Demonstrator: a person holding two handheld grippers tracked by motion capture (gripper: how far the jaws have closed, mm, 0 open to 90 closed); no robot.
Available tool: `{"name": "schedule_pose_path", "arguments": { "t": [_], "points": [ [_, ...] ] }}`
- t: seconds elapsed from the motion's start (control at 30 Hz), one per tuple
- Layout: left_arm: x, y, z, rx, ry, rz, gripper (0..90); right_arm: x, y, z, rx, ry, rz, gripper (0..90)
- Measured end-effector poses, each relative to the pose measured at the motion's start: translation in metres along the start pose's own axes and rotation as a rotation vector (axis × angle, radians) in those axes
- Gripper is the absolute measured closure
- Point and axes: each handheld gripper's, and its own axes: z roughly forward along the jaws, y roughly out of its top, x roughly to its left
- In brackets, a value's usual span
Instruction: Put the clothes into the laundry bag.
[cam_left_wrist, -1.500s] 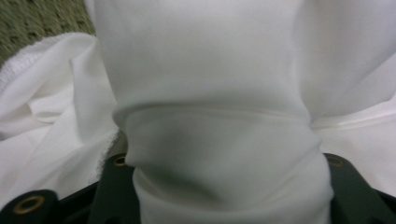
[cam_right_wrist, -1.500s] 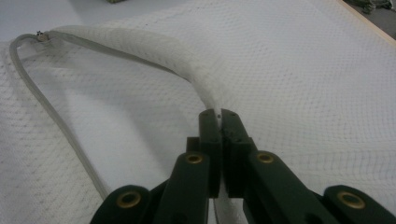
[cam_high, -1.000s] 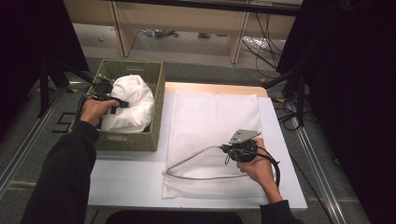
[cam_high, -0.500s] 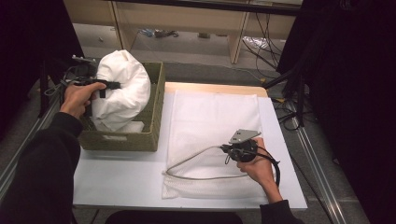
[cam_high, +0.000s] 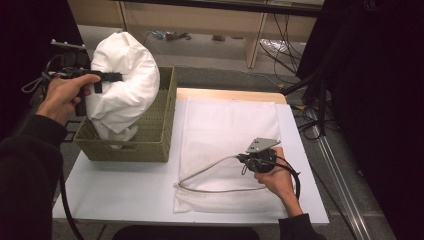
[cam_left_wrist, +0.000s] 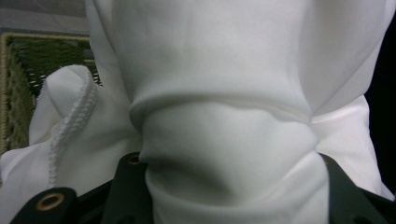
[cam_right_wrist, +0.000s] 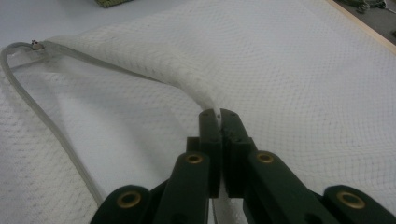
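Observation:
A bulky white garment (cam_high: 125, 82) hangs half out of the green woven basket (cam_high: 145, 145), its lower end still inside. My left gripper (cam_high: 107, 77) is shut on a thick fold of it; in the left gripper view the cloth (cam_left_wrist: 224, 93) bulges between the two black jaws, and a white drawstring (cam_left_wrist: 70, 126) dangles at the left. A white mesh bag (cam_high: 227, 130) lies flat on the table. My right gripper (cam_high: 245, 159) is shut on the bag's hem (cam_right_wrist: 140, 70), its jaws (cam_right_wrist: 219, 116) pinched tight on the edge. A pale cord (cam_right_wrist: 28, 93) loops from the hem.
The basket stands at the left edge of the white table (cam_high: 125, 195), beside the mesh bag. Dark curtains flank both sides. Beyond the table are a wooden shelf (cam_high: 200, 20) and cables (cam_high: 280, 50) on the floor.
My left gripper has risen and carried the white garment up out of the basket. The right gripper and the mesh bag have stayed where they were.

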Motion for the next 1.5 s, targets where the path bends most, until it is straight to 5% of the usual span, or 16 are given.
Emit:
{"name": "schedule_pose_path", "arguments": {
  "t": [0.43, 0.63, 0.8, 0.87, 0.9, 0.93, 1.2, 1.3, 1.5],
  "points": [
    [-0.071, -0.01, -0.033, 0.011, -0.223, 0.094, 55.4, 0.002, -0.001, 0.002, 0.008, -0.003, 0.025, 89.6],
    [-0.121, -0.032, -0.056, 0.031, -0.366, 0.152, 55.4, -0.001, -0.001, 0.002, 0.015, -0.002, 0.022, 89.6],
    [-0.151, -0.053, -0.072, 0.052, -0.437, 0.173, 55.1, -0.005, -0.001, 0.002, 0.014, -0.004, 0.018, 89.6],
    [-0.162, -0.062, -0.076, 0.07, -0.459, 0.188, 55.1, -0.004, -0.001, 0.002, 0.025, -0.015, 0.055, 89.6],
    [-0.167, -0.067, -0.077, 0.072, -0.473, 0.193, 55.1, -0.008, -0.001, 0.004, 0.012, -0.011, 0.012, 89.6],
    [-0.172, -0.073, -0.078, 0.081, -0.486, 0.2, 55.1, -0.007, -0.001, 0.004, 0.019, -0.012, 0.044, 89.6],
    [-0.198, -0.128, -0.063, 0.157, -0.585, 0.243, 54.8, -0.02, 0.005, 0.003, -0.01, -0.046, 0.04, 89.7],
    [-0.201, -0.147, -0.051, 0.209, -0.63, 0.294, 54.4, -0.022, 0.007, 0.0, -0.016, -0.046, 0.058, 89.7],
    [-0.2, -0.179, -0.012, 0.288, -0.645, 0.272, 54.3, -0.024, 0.016, -0.006, -0.046, -0.073, 0.026, 89.8]
  ]
}}
